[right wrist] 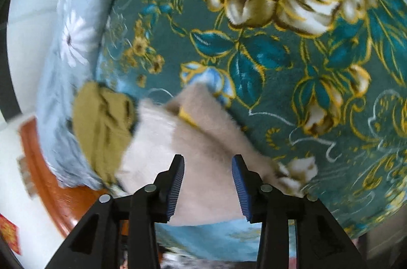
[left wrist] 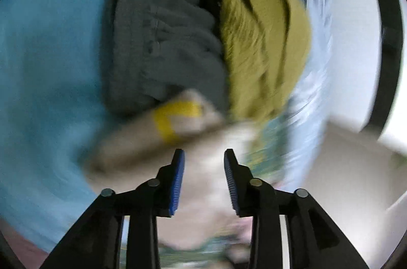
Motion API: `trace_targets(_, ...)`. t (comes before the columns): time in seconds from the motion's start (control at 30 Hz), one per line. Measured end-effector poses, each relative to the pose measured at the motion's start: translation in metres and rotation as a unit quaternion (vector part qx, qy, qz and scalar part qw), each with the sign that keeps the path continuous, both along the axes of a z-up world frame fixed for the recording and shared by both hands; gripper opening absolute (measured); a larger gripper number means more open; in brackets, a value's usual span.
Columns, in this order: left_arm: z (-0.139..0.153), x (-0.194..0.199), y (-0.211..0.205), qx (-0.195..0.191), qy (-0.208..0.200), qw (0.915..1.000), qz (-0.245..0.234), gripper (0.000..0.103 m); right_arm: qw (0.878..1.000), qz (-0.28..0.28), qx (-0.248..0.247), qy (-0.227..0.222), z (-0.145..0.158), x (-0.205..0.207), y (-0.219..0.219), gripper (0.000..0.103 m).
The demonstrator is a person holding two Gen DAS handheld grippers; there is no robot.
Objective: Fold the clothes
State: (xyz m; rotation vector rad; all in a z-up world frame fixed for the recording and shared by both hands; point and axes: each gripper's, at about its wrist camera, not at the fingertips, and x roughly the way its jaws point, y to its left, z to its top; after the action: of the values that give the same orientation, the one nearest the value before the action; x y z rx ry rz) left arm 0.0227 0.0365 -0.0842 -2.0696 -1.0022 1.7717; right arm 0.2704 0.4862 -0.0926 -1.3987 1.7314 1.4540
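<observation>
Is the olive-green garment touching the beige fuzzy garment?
Touching. In the right wrist view, the olive-green garment lies right against the left edge of the beige fuzzy garment, overlapping it with no gap. The left wrist view is too blurred to confirm this.

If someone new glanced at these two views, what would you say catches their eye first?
Probably the green blanket with big gold flowers, which fills most of the right wrist view. Next comes the fuzzy beige garment with a yellow band lying on it just ahead of the right tongs, which stand open. In the blurred left wrist view, a dark grey garment and an olive one lie side by side on a blue sheet.
</observation>
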Motion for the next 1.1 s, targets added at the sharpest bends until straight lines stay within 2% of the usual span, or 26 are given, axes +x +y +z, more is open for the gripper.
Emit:
trace_targets(0.03, 0.0, -0.003, 0.006, -0.027, 0.012, 0.9988, -0.038, 0.042, 1.0, 0.013, 0.004, -0.003, -0.003, -0.006, -0.001, 0.046)
trace_targets(0.1, 0.0, -0.008, 0.019, -0.073, 0.035, 0.9912, -0.105, 0.053, 0.999, 0.042, 0.016, -0.009, -0.009, -0.021, -0.004, 0.051)
trace_targets(0.27, -0.002, -0.014, 0.044, -0.103, 0.067, 0.9788, -0.164, 0.053, 0.991, 0.116, 0.058, -0.017, -0.015, -0.061, -0.01, 0.053)
trace_targets(0.33, 0.0, -0.015, 0.052, -0.114, 0.08, 0.9737, -0.181, 0.04, 0.985, 0.148, 0.082, -0.019, -0.012, -0.076, -0.015, 0.051)
trace_targets(0.37, 0.001, -0.015, 0.055, -0.116, 0.083, 0.9719, -0.187, 0.03, 0.982, 0.167, 0.092, -0.019, -0.009, -0.083, -0.019, 0.048)
trace_targets(0.43, 0.002, -0.014, 0.058, -0.122, 0.089, 0.9685, -0.198, 0.021, 0.973, 0.204, 0.107, -0.02, -0.006, -0.092, -0.029, 0.028)
trace_targets(0.5, 0.005, -0.014, 0.054, -0.116, 0.097, 0.9684, -0.198, 0.015, 0.964, 0.234, 0.121, -0.019, -0.003, -0.094, -0.036, 0.021)
trace_targets(0.53, 0.007, -0.014, 0.049, -0.107, 0.101, 0.9702, -0.192, 0.015, 0.963, 0.238, 0.128, -0.015, 0.001, -0.091, -0.035, 0.017)
trace_targets(0.63, 0.013, -0.016, 0.029, -0.074, 0.112, 0.977, -0.166, 0.014, 0.967, 0.209, 0.148, -0.01, 0.01, -0.073, -0.022, 0.015)
trace_targets(0.7, 0.009, -0.018, 0.023, -0.078, 0.11, 0.9759, -0.172, 0.014, 0.972, 0.19, 0.136, -0.018, 0.004, -0.062, -0.014, 0.015)
trace_targets(0.83, -0.007, -0.019, 0.026, -0.11, 0.084, 0.9725, -0.188, 0.015, 0.979, 0.169, 0.103, -0.04, -0.02, -0.052, -0.013, 0.016)
trace_targets(0.97, -0.007, -0.025, 0.024, -0.117, 0.07, 0.9734, -0.185, 0.02, 0.983, 0.15, 0.093, -0.042, -0.023, -0.046, -0.011, 0.022)
trace_targets(1.03, 0.001, -0.026, 0.02, -0.12, 0.085, 0.9683, -0.202, 0.031, 0.982, 0.156, 0.097, -0.041, -0.019, -0.043, -0.01, 0.032)
trace_targets(1.07, 0.005, -0.025, 0.018, -0.123, 0.094, 0.9648, -0.213, 0.046, 0.981, 0.162, 0.103, -0.04, -0.016, -0.041, -0.01, 0.041)
trace_targets(1.1, 0.008, -0.025, 0.016, -0.128, 0.103, 0.9603, -0.225, 0.057, 0.979, 0.171, 0.108, -0.039, -0.014, -0.039, -0.011, 0.051)
